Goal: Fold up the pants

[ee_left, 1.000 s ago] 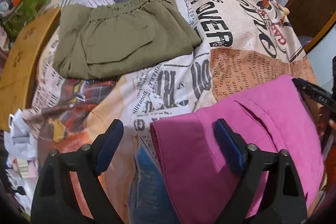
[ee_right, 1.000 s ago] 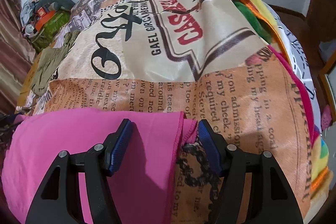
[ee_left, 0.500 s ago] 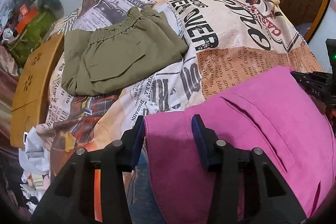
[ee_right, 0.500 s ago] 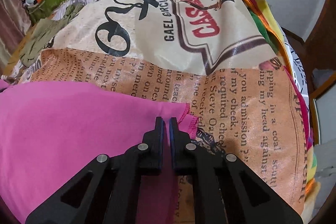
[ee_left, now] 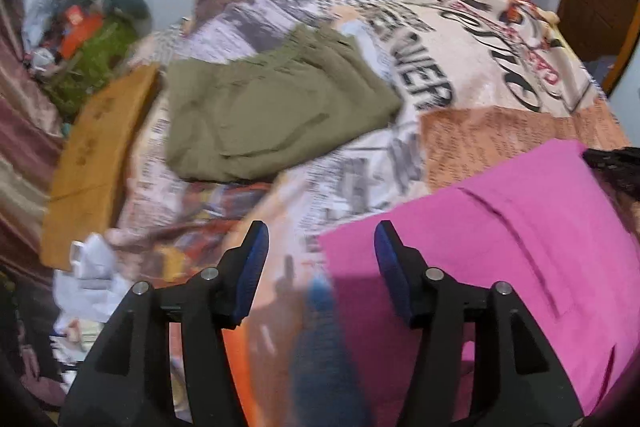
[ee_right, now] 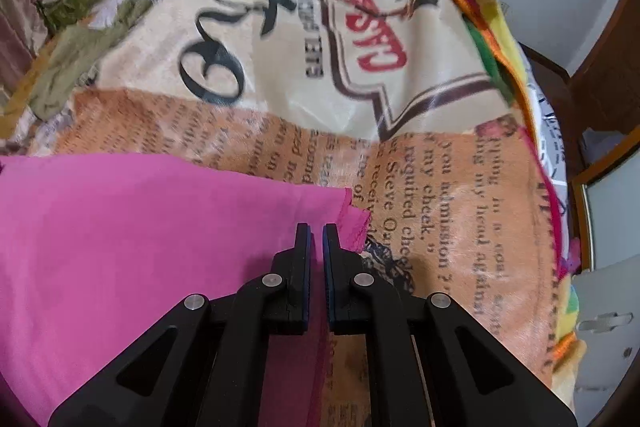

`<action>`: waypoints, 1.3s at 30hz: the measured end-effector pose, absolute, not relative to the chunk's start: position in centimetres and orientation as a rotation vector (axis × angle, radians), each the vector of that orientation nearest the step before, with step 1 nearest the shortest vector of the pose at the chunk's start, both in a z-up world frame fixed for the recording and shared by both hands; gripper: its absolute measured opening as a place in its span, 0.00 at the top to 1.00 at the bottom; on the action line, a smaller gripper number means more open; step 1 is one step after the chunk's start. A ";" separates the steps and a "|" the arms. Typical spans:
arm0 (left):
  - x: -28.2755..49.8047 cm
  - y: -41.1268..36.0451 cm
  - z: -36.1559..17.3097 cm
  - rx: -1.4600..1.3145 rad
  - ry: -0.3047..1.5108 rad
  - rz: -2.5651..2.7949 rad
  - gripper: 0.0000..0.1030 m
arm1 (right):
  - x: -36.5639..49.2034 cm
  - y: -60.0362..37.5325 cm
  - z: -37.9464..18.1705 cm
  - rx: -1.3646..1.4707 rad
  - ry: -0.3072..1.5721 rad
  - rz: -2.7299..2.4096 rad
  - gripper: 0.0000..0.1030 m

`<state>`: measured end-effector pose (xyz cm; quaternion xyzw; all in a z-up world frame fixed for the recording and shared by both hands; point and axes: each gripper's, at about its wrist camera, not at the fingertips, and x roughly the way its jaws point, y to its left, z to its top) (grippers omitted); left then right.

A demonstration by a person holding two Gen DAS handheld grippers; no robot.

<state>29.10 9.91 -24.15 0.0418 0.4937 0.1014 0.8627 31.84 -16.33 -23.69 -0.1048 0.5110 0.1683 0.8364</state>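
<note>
"Steve" reads on the bedspread (ee_right: 460,195) beyond my right gripper (ee_right: 316,231), clamped on the pink pants (ee_right: 140,227). Only my left gripper (ee_left: 318,239), fingers apart and just opening around the pants' corner, sees folded olive pants (ee_left: 272,111).

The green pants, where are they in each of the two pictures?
Left wrist view: the green pants lie folded in the upper middle, on the printed bedspread, beyond the tool's tips.
Right wrist view: the green pants show only as a crumpled strip at the far left edge.
Shared landmark: the pink pants, low in both views.
</note>
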 end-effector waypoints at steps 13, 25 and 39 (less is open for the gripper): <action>30.3 7.3 -20.1 0.032 0.992 0.077 0.38 | 29.1 -12.4 -16.1 -0.045 0.998 0.598 0.39; 31.7 4.8 -25.6 0.031 1.163 -0.022 0.15 | 27.8 -6.6 -22.0 -0.144 1.182 0.736 0.31; 29.3 6.0 -25.2 -0.053 1.164 -0.014 0.11 | 24.3 -9.2 -21.3 -0.156 1.156 0.734 0.26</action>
